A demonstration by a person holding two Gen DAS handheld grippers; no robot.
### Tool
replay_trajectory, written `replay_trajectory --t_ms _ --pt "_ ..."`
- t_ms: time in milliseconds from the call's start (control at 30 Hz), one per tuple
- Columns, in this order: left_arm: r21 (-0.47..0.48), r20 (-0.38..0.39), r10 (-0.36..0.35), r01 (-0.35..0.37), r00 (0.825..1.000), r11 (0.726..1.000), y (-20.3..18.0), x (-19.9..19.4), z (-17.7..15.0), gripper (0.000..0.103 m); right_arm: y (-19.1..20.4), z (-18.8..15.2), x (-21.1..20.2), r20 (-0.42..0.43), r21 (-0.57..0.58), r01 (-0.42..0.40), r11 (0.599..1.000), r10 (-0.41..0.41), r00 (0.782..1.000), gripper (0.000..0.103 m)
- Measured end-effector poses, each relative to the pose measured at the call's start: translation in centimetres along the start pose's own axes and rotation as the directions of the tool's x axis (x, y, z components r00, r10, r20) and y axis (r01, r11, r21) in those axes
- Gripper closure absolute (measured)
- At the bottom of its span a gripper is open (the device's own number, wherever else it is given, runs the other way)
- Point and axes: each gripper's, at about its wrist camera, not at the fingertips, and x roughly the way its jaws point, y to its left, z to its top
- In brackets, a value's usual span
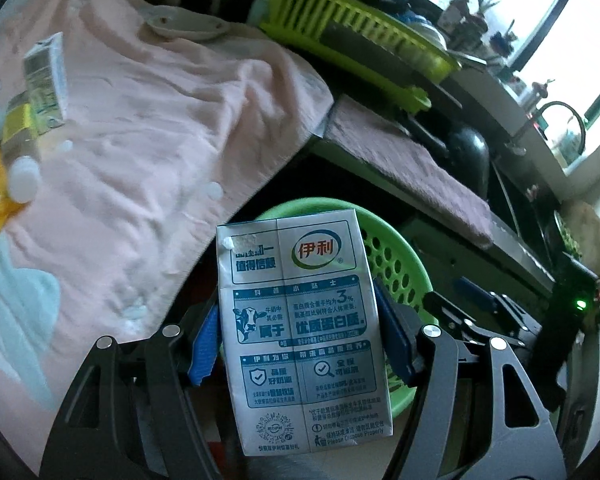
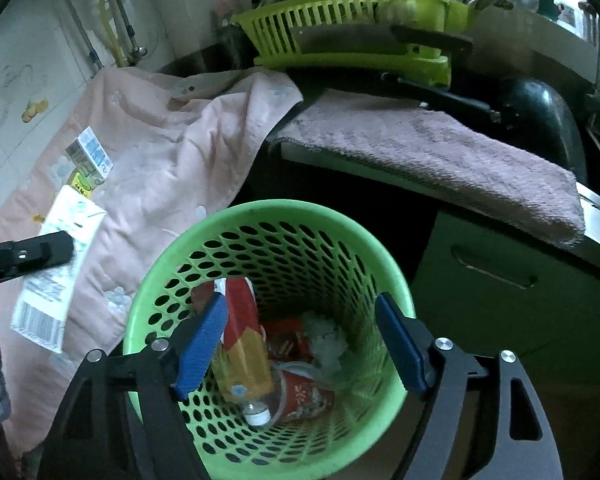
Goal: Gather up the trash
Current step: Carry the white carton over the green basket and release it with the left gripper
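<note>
**Cluttered kitchen corner by a bright window**

Daylight floods through a curved window (image 1: 540,20) at the upper right. A lime-green slatted plastic dish rack (image 2: 340,28) sits on the worktop beside a mauve terry towel (image 2: 440,148). A rumpled pale pink quilt (image 1: 148,140) covers the left surface; white tiled wall (image 2: 20,60) rises behind.

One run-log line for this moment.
left tool: shut on milk carton | right tool: open over green basket | carton not yet binned
</note>
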Motion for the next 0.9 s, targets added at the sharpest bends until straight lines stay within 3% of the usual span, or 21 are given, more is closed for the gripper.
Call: replay_trajectory --t_ms 733,900 --pt "0.097 -0.124 -0.026 0.038 0.992 0.995 -6.4 7.5 -0.2 0.034 -4.1 -2.2 -5.7 0.106 0.050 0.060 0.997 -0.065 0.992 0.024" --pt "0.105 -0.121 -0.032 0.045 0.992 0.994 -6.5 7.6 -0.4 0.026 -4.2 -2.3 -6.0 0.113 0.057 0.056 0.997 -0.063 0.992 0.024"
